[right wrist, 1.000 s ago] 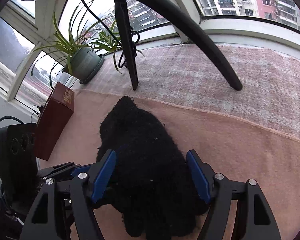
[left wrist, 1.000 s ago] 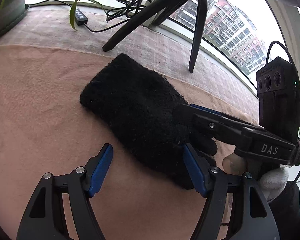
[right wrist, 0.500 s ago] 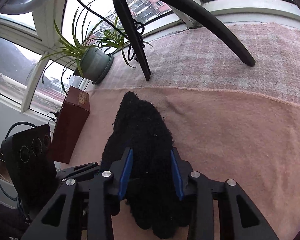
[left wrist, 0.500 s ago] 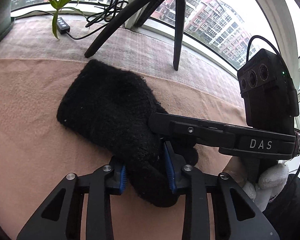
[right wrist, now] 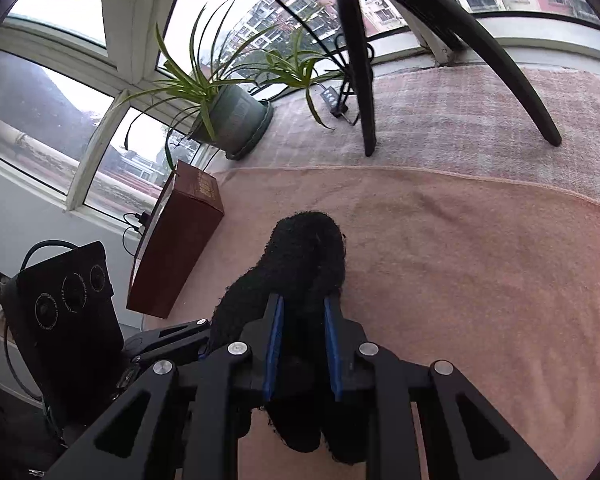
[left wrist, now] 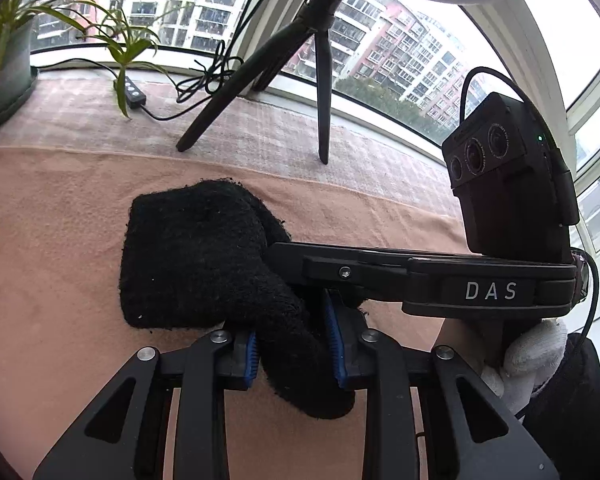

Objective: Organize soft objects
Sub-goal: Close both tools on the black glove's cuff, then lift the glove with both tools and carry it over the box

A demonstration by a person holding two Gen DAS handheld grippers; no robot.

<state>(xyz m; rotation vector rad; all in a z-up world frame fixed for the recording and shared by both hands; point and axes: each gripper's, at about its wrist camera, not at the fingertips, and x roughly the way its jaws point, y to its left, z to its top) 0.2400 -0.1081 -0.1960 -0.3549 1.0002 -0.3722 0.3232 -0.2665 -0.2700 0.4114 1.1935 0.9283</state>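
Gripping one black knitted glove (left wrist: 204, 256) from both sides: the left gripper (left wrist: 294, 350) has its blue-padded fingers (left wrist: 251, 354) clamped on the glove's near end, the fabric bunched between the pads and hanging below them toward the camera. Far end of the glove, the cuff, rests on the pink cloth-covered surface (left wrist: 52, 240), near the middle of it. From the right, the right gripper (right wrist: 302, 344) has just been closing its fingers (right wrist: 274, 344) and now pinches the same glove at a narrow gap, dark knit filling the space between the pads. In the left wrist view the right gripper comes in as a flat black bar with a camera block on top, held by a white-gloved hand (left wrist: 528, 352). Far left of the surface: a potted spider plant (right wrist: 228, 116) by the window, a dark red box (right wrist: 176, 240) standing on edge just nearer. Farther back, centre to right: black tripod legs (left wrist: 322, 92) planted on a paler checked cloth (right wrist: 460, 120), a cable with a small remote (left wrist: 134, 90) beside them.
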